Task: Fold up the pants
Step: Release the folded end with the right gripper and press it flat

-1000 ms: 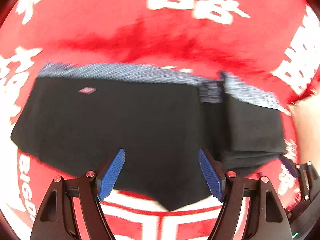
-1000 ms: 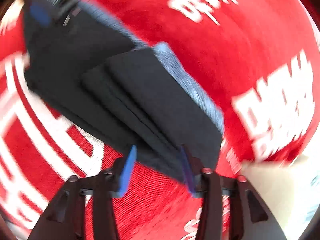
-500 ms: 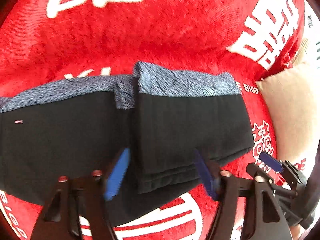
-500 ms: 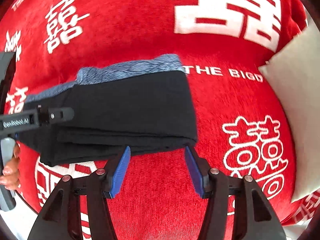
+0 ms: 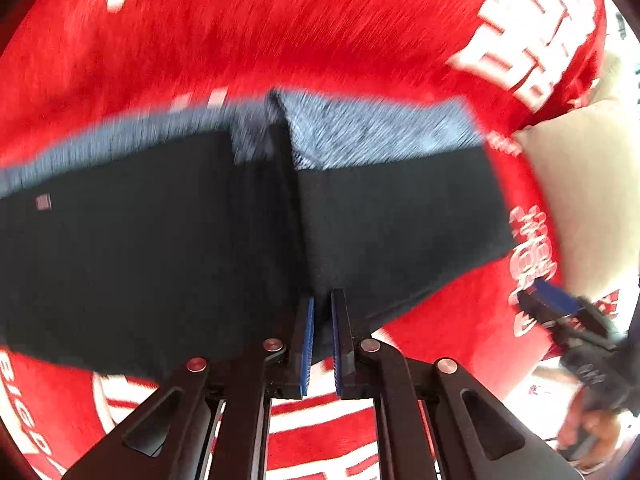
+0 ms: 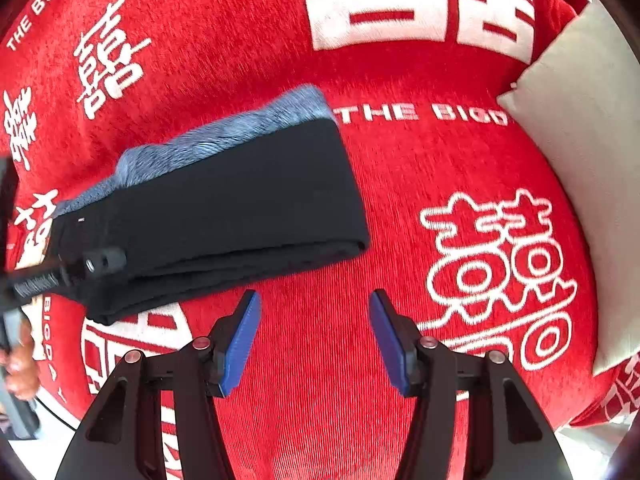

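Black pants (image 5: 160,248) with a blue-grey waistband (image 5: 372,132) lie on a red cloth, with their right end folded over in layers. My left gripper (image 5: 322,312) is shut on the near edge of the folded part and lifts it into a ridge. The view is blurred. In the right wrist view the folded pants (image 6: 240,204) lie left of centre. My right gripper (image 6: 314,320) is open and empty just in front of them, over the red cloth. It also shows at the right edge of the left wrist view (image 5: 560,312).
The red cloth (image 6: 400,200) with white characters covers the whole surface. A beige cushion (image 6: 580,160) lies at the right, also in the left wrist view (image 5: 592,184). The cloth's front edge shows at the bottom left (image 6: 60,420).
My left gripper has closed on the near edge of the folded pants. My right gripper has backed a little away from the pants and stays open.
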A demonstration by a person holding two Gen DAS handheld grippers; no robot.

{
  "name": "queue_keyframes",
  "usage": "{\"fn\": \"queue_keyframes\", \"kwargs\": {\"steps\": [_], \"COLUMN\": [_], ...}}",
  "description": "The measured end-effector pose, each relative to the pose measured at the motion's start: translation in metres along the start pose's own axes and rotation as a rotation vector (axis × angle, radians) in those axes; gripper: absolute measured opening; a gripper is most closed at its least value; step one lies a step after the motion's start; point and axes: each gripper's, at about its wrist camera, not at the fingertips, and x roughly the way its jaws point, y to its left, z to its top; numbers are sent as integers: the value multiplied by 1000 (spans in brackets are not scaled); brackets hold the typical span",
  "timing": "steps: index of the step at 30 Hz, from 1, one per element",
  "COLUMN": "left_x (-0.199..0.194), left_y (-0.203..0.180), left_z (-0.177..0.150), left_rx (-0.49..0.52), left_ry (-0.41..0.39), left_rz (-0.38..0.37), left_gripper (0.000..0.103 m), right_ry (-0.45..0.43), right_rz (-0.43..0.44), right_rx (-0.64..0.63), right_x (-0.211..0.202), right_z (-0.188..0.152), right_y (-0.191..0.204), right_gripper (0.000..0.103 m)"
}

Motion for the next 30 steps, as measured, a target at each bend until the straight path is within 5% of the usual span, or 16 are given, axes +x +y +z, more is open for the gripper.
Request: {"fn": "queue_keyframes", "kwargs": {"steps": [4,10,11,13,15,19,27,30], "left_x": [0,-30,-34,-43,-49,-30,25,36], "left_y": [15,-5,-8,-15,-25,-49,-53,-36], "left_z": [-7,-1,2,9,17,40,49,46], "left_rx": [-84,-8,4,17,45,60,54,-2], "left_ry": [-54,-89,-94,-130,-196,-192,-101,-94], "left_rz": [-71,49,59,91,93,128,266,228], "left_gripper": [8,10,16,84,85,85,85,85], "right_ry": [32,-3,-14,-38,-51,-70,1,61], "right_rz": [6,18,22,27,39,43,123,91], "right_rx": [-16,22,33,54,74,82,80,55], "right_x": [6,3,2,0,1,10,58,86], "right_z": [-7,10,15,31,47,82,129,130], "right_y": [1,-12,-14,-20,-25,-27,-4,4], "right_gripper": [60,60,60,60,59,51,48,49]}}
